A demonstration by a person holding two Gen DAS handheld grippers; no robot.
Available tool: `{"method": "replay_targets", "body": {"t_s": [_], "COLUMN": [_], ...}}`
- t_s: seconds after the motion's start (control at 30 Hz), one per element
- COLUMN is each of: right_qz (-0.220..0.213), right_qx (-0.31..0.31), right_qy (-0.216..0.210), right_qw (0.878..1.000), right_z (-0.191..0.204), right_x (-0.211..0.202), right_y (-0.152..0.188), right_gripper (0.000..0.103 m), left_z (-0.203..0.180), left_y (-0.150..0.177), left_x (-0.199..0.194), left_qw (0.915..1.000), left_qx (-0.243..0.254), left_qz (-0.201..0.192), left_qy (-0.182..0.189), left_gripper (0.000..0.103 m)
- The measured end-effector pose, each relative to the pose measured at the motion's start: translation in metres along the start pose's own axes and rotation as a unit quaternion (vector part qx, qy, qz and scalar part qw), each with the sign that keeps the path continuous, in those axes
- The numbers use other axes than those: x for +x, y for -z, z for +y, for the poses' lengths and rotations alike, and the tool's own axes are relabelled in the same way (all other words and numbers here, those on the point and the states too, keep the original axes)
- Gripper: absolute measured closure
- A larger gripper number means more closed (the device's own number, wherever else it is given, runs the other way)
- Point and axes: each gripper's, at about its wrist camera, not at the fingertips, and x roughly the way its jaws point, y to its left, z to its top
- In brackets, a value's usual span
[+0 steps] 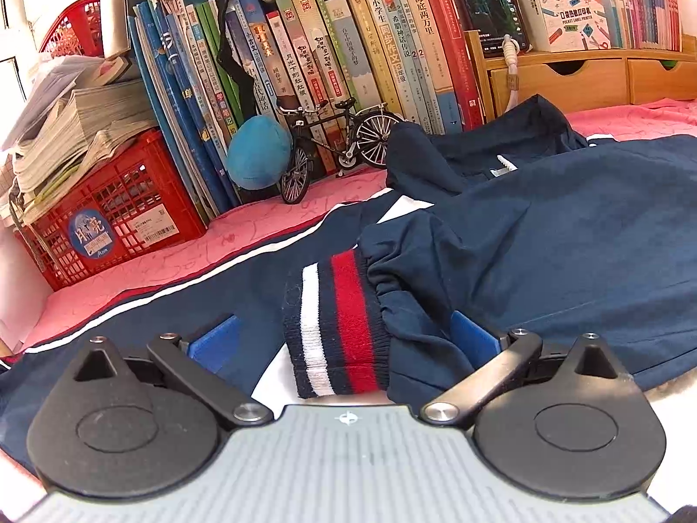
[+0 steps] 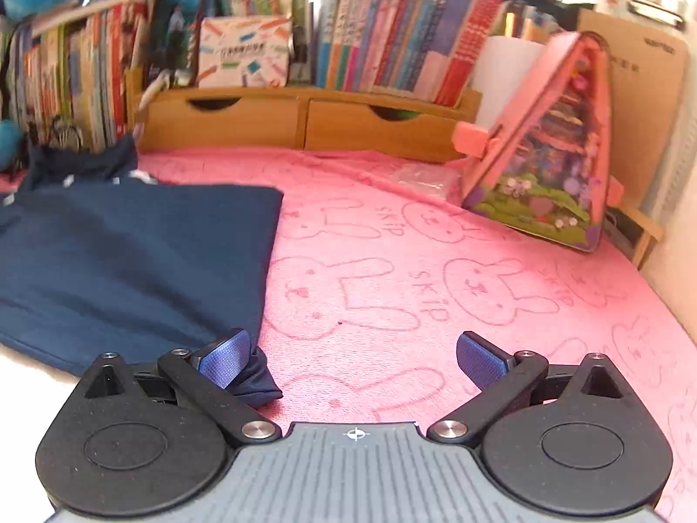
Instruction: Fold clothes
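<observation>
Striped cuff (image 1: 337, 327) of the navy jacket (image 1: 566, 226), spread on the pink towel (image 2: 435, 283), lies between the left gripper's (image 1: 344, 340) parted jaws, the right gripper (image 2: 355, 355) equally spread at the near hem, so a sleeve fold seems underway, needing closure on cloth.

Books (image 1: 305, 65) – toy bicycle (image 1: 335, 148) – red crate (image 1: 117, 213)

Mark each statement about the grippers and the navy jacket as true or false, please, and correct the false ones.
1. The left gripper is open around the striped cuff. True.
2. The right gripper is shut on the navy jacket. False: it is open, its left finger at the jacket's corner.
3. The cloth under the jacket is green. False: it is pink with rabbit drawings.
4. A model bicycle stands before the books. True.
</observation>
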Motion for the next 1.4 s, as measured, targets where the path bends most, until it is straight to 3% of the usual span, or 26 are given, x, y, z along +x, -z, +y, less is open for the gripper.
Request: {"method": "replay_targets", "body": {"t_s": [0.1, 0.2, 0.3, 0.4, 0.47, 0.7, 0.77, 0.87, 1.1, 1.27, 1.4], "right_qz": [-0.043, -0.074, -0.099, -0.125, -0.136, -0.142, -0.140, -0.122, -0.089, -0.070, -0.053], "right_qx": [0.036, 0.010, -0.030, -0.070, -0.113, -0.127, -0.125, -0.108, -0.120, -0.105, -0.101], "right_qy": [-0.019, -0.049, -0.081, -0.112, -0.129, -0.209, -0.231, -0.246, -0.239, -0.246, -0.245], "right_qw": [0.998, 0.996, 0.991, 0.983, 0.976, 0.959, 0.955, 0.955, 0.960, 0.961, 0.963], "right_z": [-0.011, 0.001, 0.019, 0.036, 0.055, 0.116, 0.132, 0.151, 0.188, 0.184, 0.184], "right_x": [-0.039, -0.073, -0.106, -0.139, -0.153, -0.151, -0.148, -0.134, -0.109, -0.103, -0.098], "right_y": [0.015, 0.031, 0.046, 0.062, 0.070, 0.055, 0.049, 0.041, 0.047, 0.047, 0.046], "right_gripper": [0.004, 0.002, 0.001, 0.000, 0.000, 0.000, 0.000, 0.000, 0.000, 0.000, 0.000], "left_z": [-0.007, -0.003, 0.013, 0.035, 0.054, 0.147, 0.175, 0.225, 0.306, 0.351, 0.374], "left_y": [-0.001, -0.002, 0.001, 0.011, 0.020, 0.050, 0.058, 0.068, 0.080, 0.083, 0.091], "left_x": [-0.002, -0.003, -0.014, -0.044, -0.061, -0.071, -0.071, -0.061, -0.016, 0.022, 0.047], "left_qw": [0.9996, 0.9998, 0.9996, 0.9965, 0.9949, 0.9826, 0.9751, 0.9502, 0.9006, 0.8780, 0.8643], "left_qx": [0.021, 0.016, -0.025, -0.075, -0.096, -0.170, -0.194, -0.271, -0.331, -0.351, -0.384], "left_qz": [-0.008, -0.008, 0.005, -0.005, -0.012, 0.021, 0.032, 0.049, 0.071, 0.086, 0.104], "left_qy": [-0.017, -0.010, 0.008, 0.037, 0.030, -0.072, -0.104, -0.145, -0.273, -0.314, -0.308], "left_gripper": [0.000, 0.000, 0.001, 0.001, 0.001, 0.001, 0.000, 0.000, 0.000, 0.000, 0.003]}}
